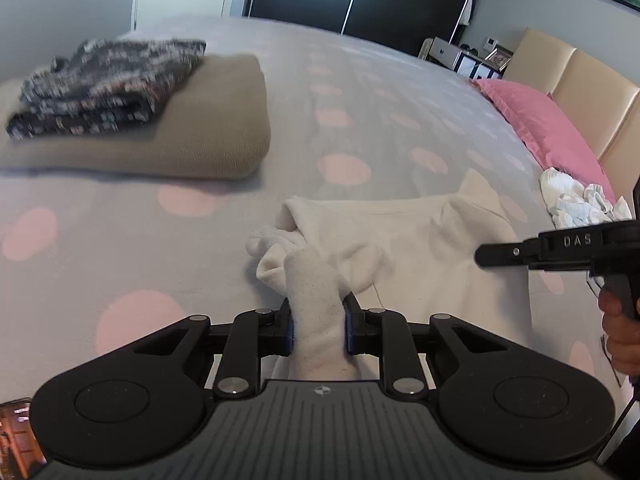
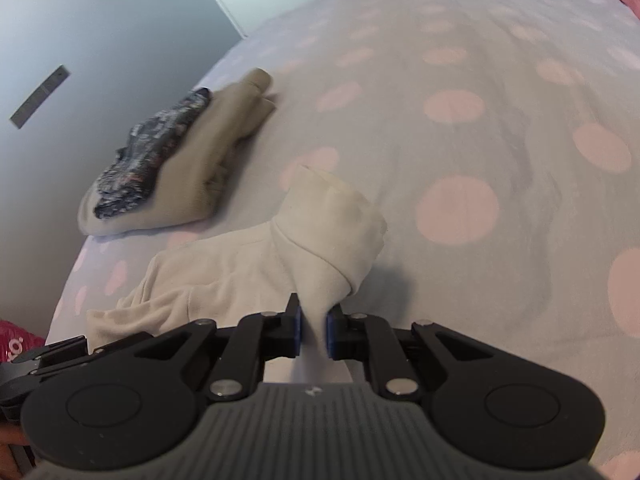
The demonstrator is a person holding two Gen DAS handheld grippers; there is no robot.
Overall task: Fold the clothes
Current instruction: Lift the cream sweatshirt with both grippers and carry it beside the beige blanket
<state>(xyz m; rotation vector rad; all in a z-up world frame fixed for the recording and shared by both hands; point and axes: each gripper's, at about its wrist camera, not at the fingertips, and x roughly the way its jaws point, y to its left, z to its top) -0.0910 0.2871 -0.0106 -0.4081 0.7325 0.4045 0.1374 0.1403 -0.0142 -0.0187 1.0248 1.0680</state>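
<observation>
A cream white sweater point(image 1: 420, 248) lies spread on the bed, its high collar point(image 2: 336, 216) standing up at one end. My left gripper point(image 1: 319, 326) is shut on a bunched fold of the sweater near its crumpled left side. My right gripper point(image 2: 313, 330) is shut on a pinch of the sweater point(image 2: 224, 276) just below the collar. In the left wrist view the right gripper's black body point(image 1: 560, 246) and the hand holding it show at the right edge.
A folded beige garment point(image 1: 208, 128) with a dark patterned one point(image 1: 104, 84) on top sits at the far left of the grey bedspread with pink dots point(image 1: 360, 100). A pink pillow point(image 1: 548, 124), crumpled white clothes point(image 1: 576, 200) and a beige headboard point(image 1: 592, 92) lie to the right.
</observation>
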